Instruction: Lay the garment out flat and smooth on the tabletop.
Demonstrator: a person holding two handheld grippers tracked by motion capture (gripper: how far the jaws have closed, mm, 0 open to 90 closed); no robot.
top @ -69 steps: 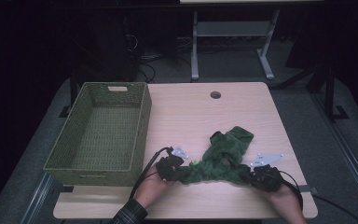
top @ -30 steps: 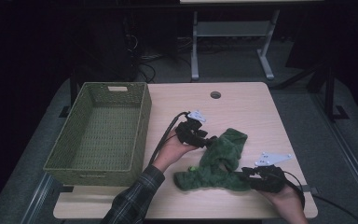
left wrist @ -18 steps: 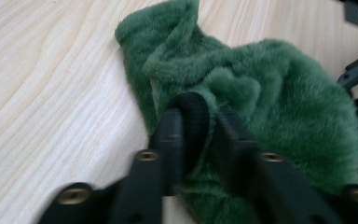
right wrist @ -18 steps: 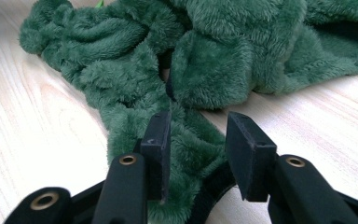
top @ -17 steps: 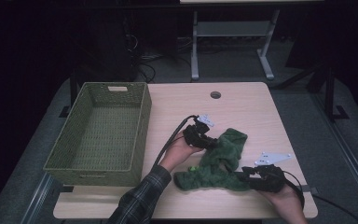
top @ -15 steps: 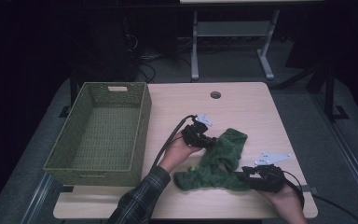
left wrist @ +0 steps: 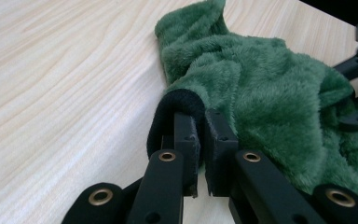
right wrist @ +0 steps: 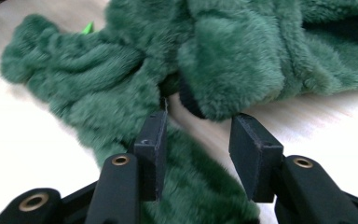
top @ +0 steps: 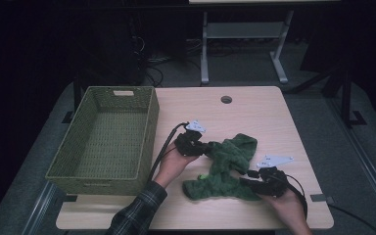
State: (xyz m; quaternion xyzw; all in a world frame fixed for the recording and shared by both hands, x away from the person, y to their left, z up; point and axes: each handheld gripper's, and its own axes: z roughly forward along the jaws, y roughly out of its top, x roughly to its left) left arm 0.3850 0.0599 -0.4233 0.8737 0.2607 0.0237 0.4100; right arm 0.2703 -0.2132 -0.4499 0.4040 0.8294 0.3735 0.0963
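Nearest, the right gripper (top: 255, 181) has just been easing its jaws apart, unclenched at the near right edge of the green fleece garment (top: 227, 166) on the table (top: 254, 110). Farther left, the left gripper (top: 201, 146) is clamped on the garment's dark cuff (left wrist: 179, 105). The woven basket (top: 78, 166) stands at the far left.

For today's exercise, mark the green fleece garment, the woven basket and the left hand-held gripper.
green fleece garment (top: 230, 155): high view, middle of the fabric.
woven basket (top: 149, 128): high view, right wall.
left hand-held gripper (left wrist: 200, 126): left gripper view, between the fingertips, shut on the dark cuff.

text: none legible | labels: none | numbers: none | signs: none
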